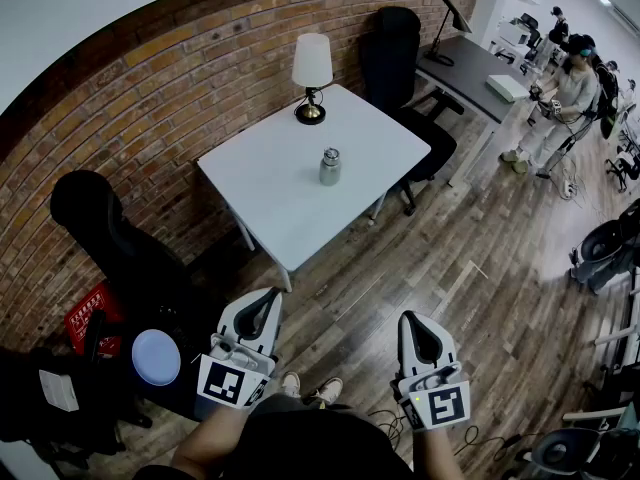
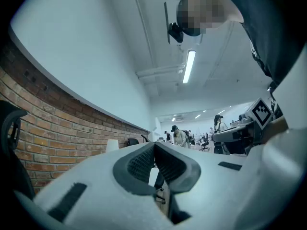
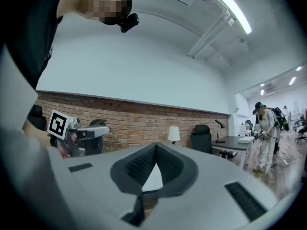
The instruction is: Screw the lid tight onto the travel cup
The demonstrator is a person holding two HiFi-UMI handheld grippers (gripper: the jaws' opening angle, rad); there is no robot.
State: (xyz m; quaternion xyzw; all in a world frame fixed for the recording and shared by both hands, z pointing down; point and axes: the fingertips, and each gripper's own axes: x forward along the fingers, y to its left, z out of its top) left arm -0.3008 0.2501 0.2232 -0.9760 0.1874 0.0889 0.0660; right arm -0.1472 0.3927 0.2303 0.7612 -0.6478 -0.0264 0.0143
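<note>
Well, starting at the left, the left hand-held gripper (image 1: 266,298) is hanging low over the wooden floor (image 1: 470,258), well short of the tabletop (image 1: 265,203), its jaws pressing together on nothing at all. Moving across, that white tabletop is carrying a lamp (image 1: 311,76) at its far edge and, near the middle, the travel cup (image 1: 330,166). The cup is standing upright, a small silvery cylinder with a narrower cap that is looking like the lid sitting in place, though it is too small to tell whether it is threaded down. Over on the right, the right hand-held gripper (image 1: 416,320) is likewise hovering above the floor, jaws meeting with nothing between them. By my reading, nothing is being worked yet: approaching, steadying the cup and twisting the lid tight are all waiting.
</note>
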